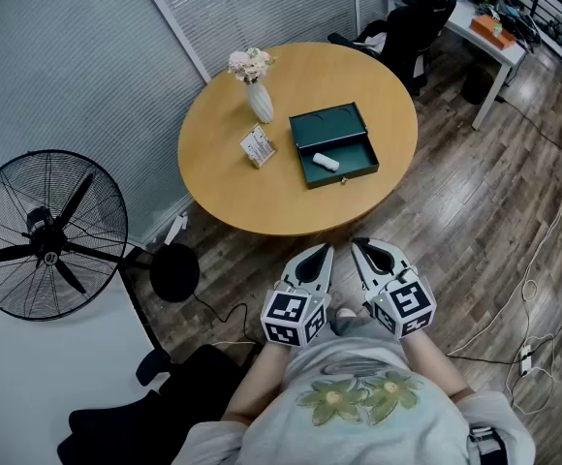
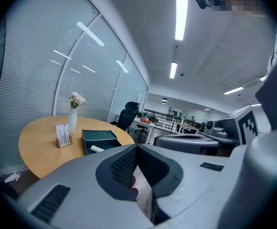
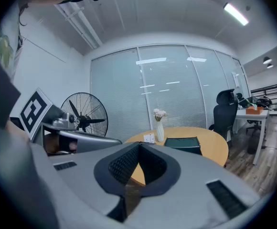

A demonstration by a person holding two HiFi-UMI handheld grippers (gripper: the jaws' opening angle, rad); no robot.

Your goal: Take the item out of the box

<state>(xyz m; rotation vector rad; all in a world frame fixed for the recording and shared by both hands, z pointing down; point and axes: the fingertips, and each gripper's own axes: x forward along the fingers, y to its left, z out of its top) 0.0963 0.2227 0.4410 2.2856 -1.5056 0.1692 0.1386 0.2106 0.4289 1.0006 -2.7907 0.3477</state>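
An open dark green box lies on the round wooden table, its lid folded back. A small white cylindrical item rests inside it. The left gripper view shows the box and the item well ahead. Both grippers hang close to the person's body, short of the table's near edge. My left gripper is shut with nothing between its jaws, and my right gripper beside it is shut and empty too. The right gripper view shows the box from afar.
On the table left of the box stand a white vase with flowers and a small card holder. A large floor fan stands at the left, a black office chair and a desk beyond the table. Cables lie on the floor.
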